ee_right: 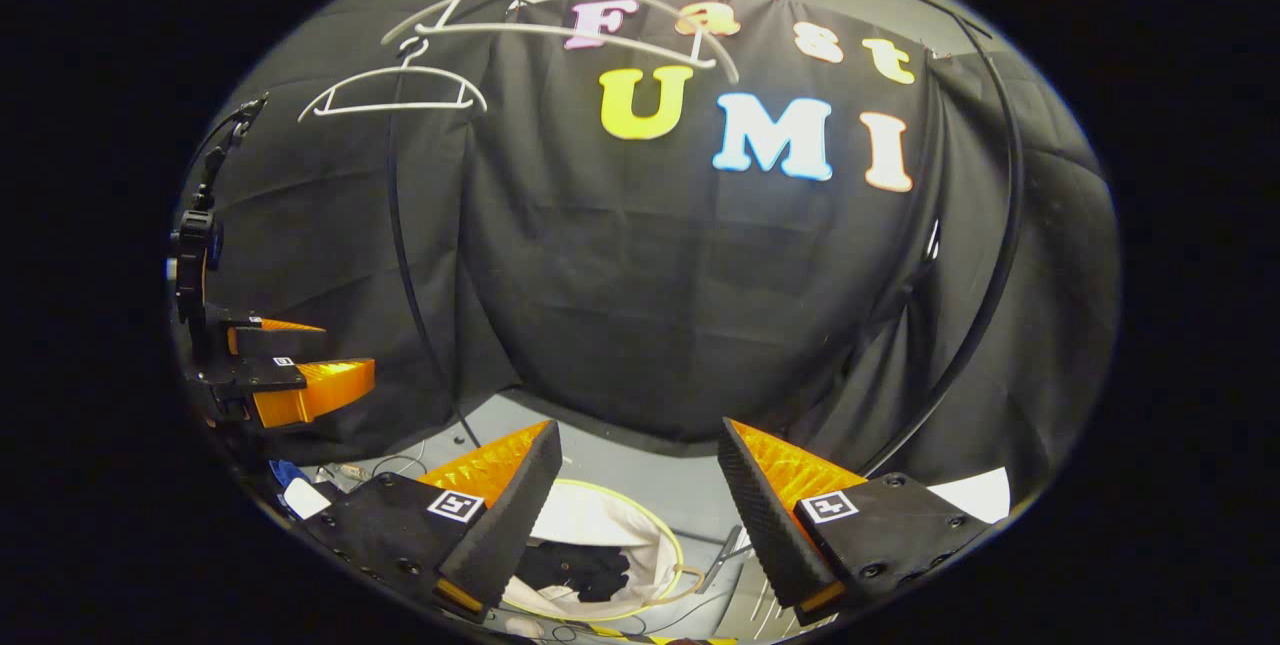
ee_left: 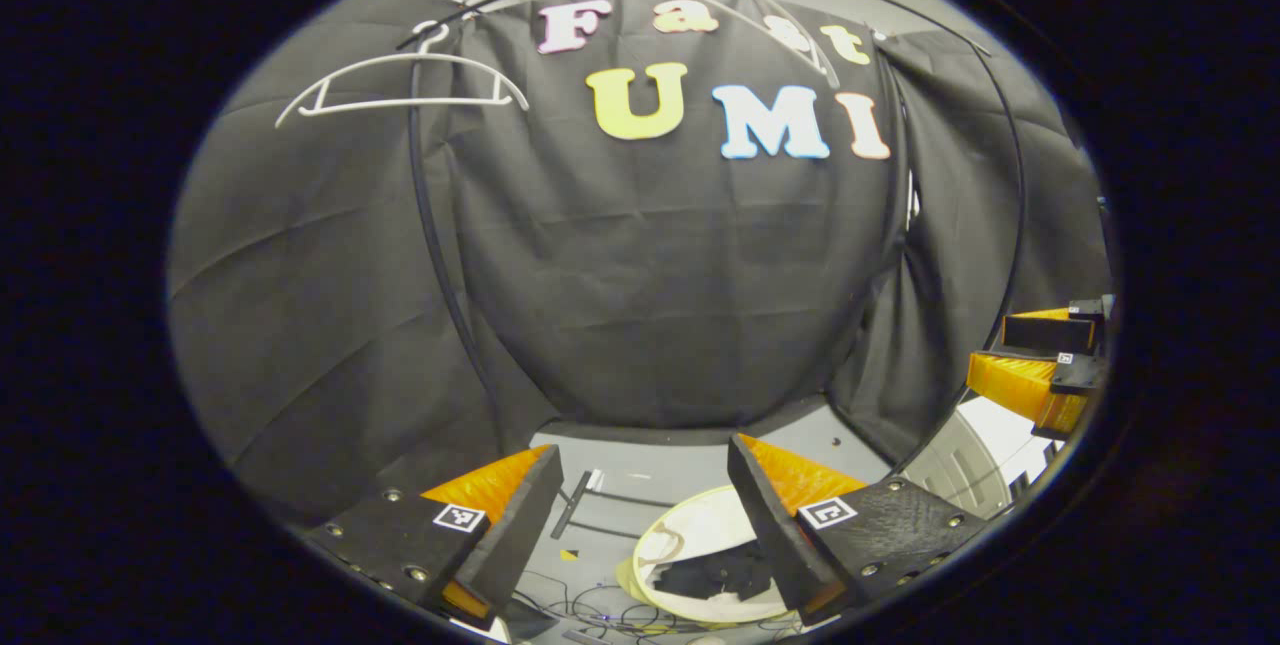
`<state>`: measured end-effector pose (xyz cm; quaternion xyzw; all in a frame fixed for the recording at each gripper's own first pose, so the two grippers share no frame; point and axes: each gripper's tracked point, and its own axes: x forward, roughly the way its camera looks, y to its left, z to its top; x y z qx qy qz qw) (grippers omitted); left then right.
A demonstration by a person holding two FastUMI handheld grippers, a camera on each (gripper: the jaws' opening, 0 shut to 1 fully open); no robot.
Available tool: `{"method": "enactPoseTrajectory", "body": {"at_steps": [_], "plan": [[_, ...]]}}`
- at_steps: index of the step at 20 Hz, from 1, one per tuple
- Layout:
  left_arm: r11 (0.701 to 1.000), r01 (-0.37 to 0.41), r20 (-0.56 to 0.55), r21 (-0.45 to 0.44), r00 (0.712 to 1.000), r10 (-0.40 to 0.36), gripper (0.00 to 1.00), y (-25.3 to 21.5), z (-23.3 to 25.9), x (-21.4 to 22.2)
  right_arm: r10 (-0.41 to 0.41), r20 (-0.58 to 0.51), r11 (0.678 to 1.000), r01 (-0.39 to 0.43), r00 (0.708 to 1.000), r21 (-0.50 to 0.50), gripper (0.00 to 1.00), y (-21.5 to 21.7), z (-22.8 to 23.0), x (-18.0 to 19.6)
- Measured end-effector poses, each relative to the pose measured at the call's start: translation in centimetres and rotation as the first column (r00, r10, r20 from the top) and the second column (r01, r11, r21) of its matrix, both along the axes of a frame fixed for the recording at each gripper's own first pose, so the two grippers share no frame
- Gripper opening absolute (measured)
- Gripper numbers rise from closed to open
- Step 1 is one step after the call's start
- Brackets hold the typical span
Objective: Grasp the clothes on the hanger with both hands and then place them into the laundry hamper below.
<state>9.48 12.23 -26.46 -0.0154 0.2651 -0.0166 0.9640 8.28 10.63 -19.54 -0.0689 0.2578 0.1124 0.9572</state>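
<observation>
in the left gripper view the left gripper (ee_left: 640, 525) has its two fingers spread wide apart with nothing between them, pointed toward the black cloth wall (ee_left: 650, 295). through the gap and just below the fingertips sits the laundry hamper (ee_left: 690, 525), a round white one with a pale rim, standing on the grey floor (ee_left: 650, 470). a dark garment (ee_left: 715, 573) lies inside it, on the bottom. loose cables (ee_left: 590, 610) trail across the floor next to the hamper. far to the right edge of this view the right gripper (ee_left: 1040, 365) hangs at about mid height, its fingers a little apart and empty.

in the right gripper view the right gripper (ee_right: 640, 515) also has its fingers well apart and holds nothing. the hamper (ee_right: 640, 525) shows between and under the fingers, with the dark garment (ee_right: 585, 567) bunched at its bottom. at the left edge the left gripper (ee_right: 300, 365) shows side-on, fingers parted, empty.

up high, a thin black rail (ee_left: 440, 225) curves down the cloth. a bare white hanger (ee_left: 400, 90) hangs from it on the left, and a second bare white hanger (ee_left: 720, 0) hangs at an angle near the top. in the right gripper view the same two show as the small hanger (ee_right: 395, 90) and the larger tilted one (ee_right: 560, 20) above it.
</observation>
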Motion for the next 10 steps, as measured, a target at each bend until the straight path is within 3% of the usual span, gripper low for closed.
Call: {"method": "enactPoseTrajectory", "body": {"at_steps": [5, 10], "plan": [[1.000, -0.030, 0.130, 0.001, 0.991, 0.030, 0.99, 0.2, 8.6, 0.0, -0.044, 0.114, 0.999, 0.041, 0.993, 0.026, 0.98, -3.6, 6.7, -0.1], [1.000, -0.022, 0.270, 0.018, 0.963, 0.016, 0.99, -0.7, 16.6, -2.1, -0.122, 0.212, 0.992, 0.113, 0.970, 0.051, 0.97, -8.3, 13.4, -1.4]]}}
